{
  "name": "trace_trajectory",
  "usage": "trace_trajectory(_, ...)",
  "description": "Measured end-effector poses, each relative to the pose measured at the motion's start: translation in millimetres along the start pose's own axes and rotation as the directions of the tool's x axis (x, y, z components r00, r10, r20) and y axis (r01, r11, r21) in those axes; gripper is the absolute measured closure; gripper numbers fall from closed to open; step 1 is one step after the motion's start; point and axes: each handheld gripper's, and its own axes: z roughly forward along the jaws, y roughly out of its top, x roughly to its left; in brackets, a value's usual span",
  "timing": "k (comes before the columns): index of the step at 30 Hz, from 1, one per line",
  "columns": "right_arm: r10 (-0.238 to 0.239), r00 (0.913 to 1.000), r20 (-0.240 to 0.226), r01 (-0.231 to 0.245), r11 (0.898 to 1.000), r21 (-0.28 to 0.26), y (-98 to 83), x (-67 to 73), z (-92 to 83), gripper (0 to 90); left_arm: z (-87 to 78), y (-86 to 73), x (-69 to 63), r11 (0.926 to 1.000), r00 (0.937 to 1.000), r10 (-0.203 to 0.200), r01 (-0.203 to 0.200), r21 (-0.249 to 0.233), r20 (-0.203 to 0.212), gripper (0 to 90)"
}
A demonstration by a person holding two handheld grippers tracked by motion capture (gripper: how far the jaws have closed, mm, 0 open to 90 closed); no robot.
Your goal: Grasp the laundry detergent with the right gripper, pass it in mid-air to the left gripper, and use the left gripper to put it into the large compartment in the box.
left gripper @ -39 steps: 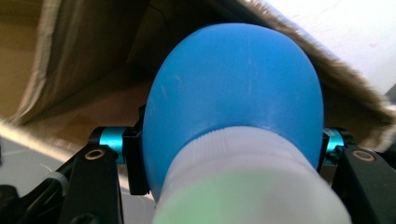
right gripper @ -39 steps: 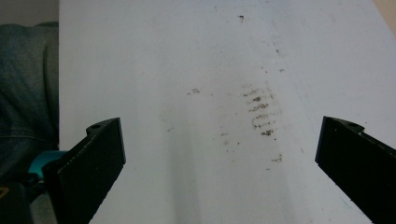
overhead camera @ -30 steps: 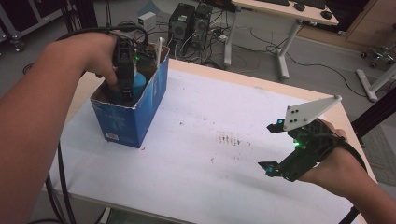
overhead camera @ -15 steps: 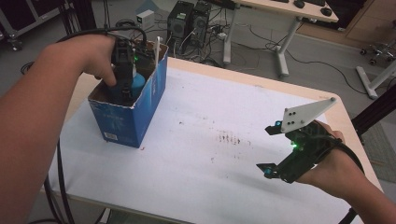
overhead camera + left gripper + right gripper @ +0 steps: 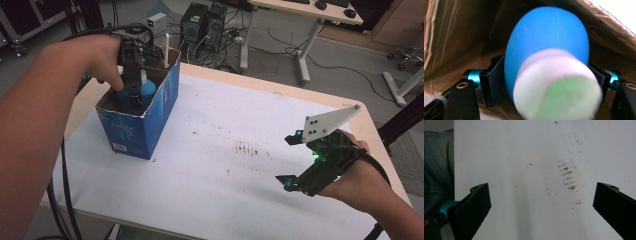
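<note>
Starting at the left gripper [image 5: 134,95]: plunged nose-down into the open top of the blue cardboard box [image 5: 145,125], gripped from above by the left hand [image 5: 95,60]. Parted partway at the jaws, just been opening, with a blue bottle [image 5: 546,45] standing between them. Sitting close beside the bottle's flanks on both sides, with no clear squeeze to be made out. Looking along the jaws in the left gripper view: straight at the bottle's white cap [image 5: 556,82], blurred and very near the lens, with brown cardboard walls all around. So, for the bottle: inside the box, towards its near end, cap upward.

Moving outward from the box: resting on the left part of a white table [image 5: 225,115], close to the left edge. Poking up at the box's far corner, a thin white upright piece [image 5: 166,50], too slim to identify. Scattered to the right of the box, well apart from it, a patch of small brown marks [image 5: 245,149] on the white surface.

Further right again, well clear of the box: the right gripper [image 5: 287,160], carried in the right hand [image 5: 360,175], topped by a grey three-cornered plate [image 5: 327,122]. Spread wide at the jaws, holding nothing, with bare tabletop and those brown marks between them in the right gripper view.

Beyond the box, on the floor behind the table: dark computer towers [image 5: 205,22].
</note>
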Motion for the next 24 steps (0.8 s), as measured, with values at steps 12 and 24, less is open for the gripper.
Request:
trace_trajectory(12,-0.013,0.9999,0.003,0.013,1.0,-0.004,5.9,-6.5,-11.4,0.7,-43.1,-5.0,-16.4,0.9996,0.9983,0.018,-0.019,-0.019,-0.056,20.1)
trace_trajectory(24,-0.04,0.9987,0.032,0.038,0.996,0.076,21.1,-38.1,-35.8,0.7,-87.8,11.8,-50.9,0.9904,0.989,0.129,-0.132,-0.041,-0.072,13.3)
